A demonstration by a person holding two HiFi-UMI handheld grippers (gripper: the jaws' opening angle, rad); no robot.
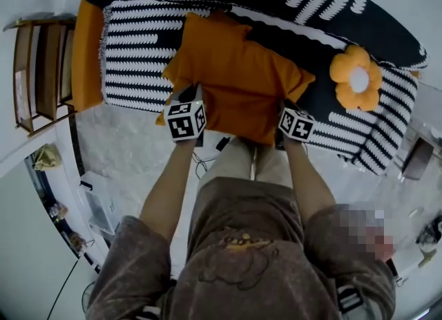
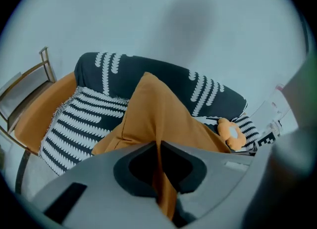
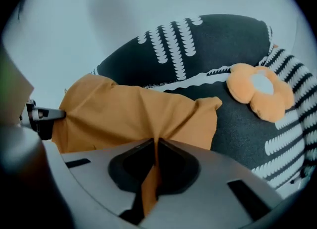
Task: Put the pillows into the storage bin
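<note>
Orange pillow (image 2: 158, 109) fabric is pinched flat between the jaws of the left gripper (image 2: 159, 146). The right gripper (image 3: 156, 144) is clenched on the same pillow's near edge, so each gripper grasps one near corner. Taken at two corners, the limp pillow should lift evenly instead of folding. Ahead of both grippers it rests on a striped throw (image 1: 138, 49) covering the sofa (image 1: 88, 42). Beyond the right gripper, off to its right, a flower-shaped cushion (image 1: 356, 77) lies apart from the pillow, probably next in turn. No storage bin shows in any view.
</note>
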